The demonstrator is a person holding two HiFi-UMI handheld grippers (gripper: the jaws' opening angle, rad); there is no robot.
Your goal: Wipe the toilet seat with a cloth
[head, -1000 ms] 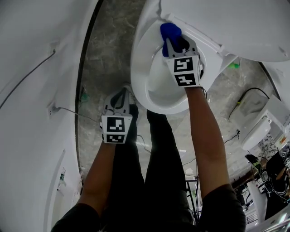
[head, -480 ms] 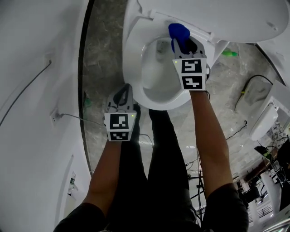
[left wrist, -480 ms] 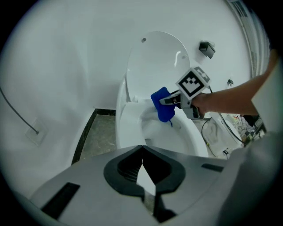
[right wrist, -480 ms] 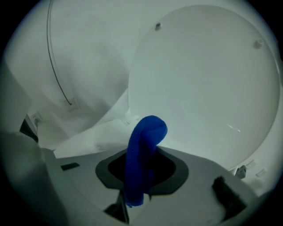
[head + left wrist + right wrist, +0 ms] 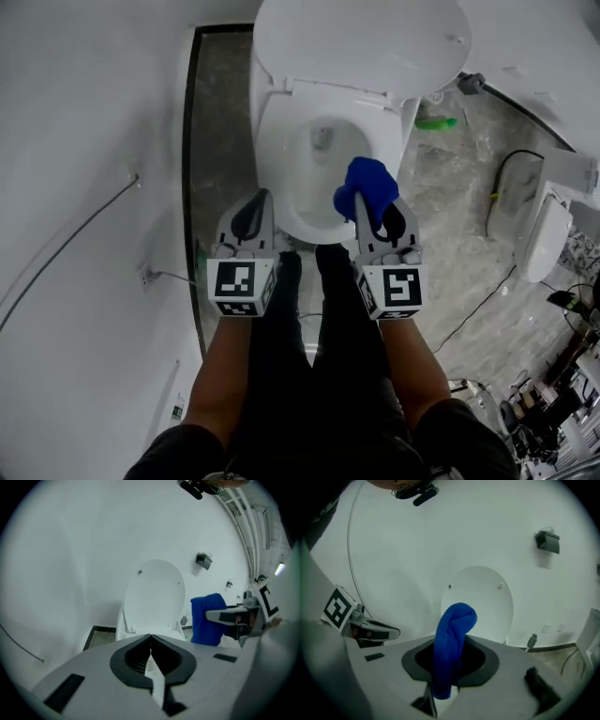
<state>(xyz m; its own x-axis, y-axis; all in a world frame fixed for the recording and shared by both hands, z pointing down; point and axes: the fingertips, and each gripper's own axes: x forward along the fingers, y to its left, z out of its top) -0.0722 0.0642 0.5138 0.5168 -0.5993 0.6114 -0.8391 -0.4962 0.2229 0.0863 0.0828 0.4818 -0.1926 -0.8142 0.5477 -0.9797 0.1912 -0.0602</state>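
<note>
The white toilet has its lid (image 5: 361, 42) standing up and its seat (image 5: 274, 155) ringing the bowl. In the head view both grippers hover at the bowl's near edge, above my legs. My right gripper (image 5: 372, 204) is shut on a blue cloth (image 5: 367, 183) that bunches up above its jaws. The right gripper view shows the cloth (image 5: 452, 634) upright between the jaws of that gripper (image 5: 451, 654), with the lid (image 5: 480, 602) behind. My left gripper (image 5: 254, 201) is shut and holds nothing. Its closed jaws (image 5: 150, 640) point toward the lid (image 5: 154, 597), with the cloth (image 5: 208, 619) to the right.
A white wall (image 5: 84, 187) runs close on the left with a cable (image 5: 66, 248) on it. A green object (image 5: 434, 122) lies on the marble floor right of the toilet. Another white fixture (image 5: 544, 234) and cables stand at the right. A grey fitting (image 5: 547, 541) hangs on the back wall.
Both grippers have risen and drawn back from the toilet. The right one brought the blue cloth off the far rim to the bowl's near edge. The whole toilet now shows.
</note>
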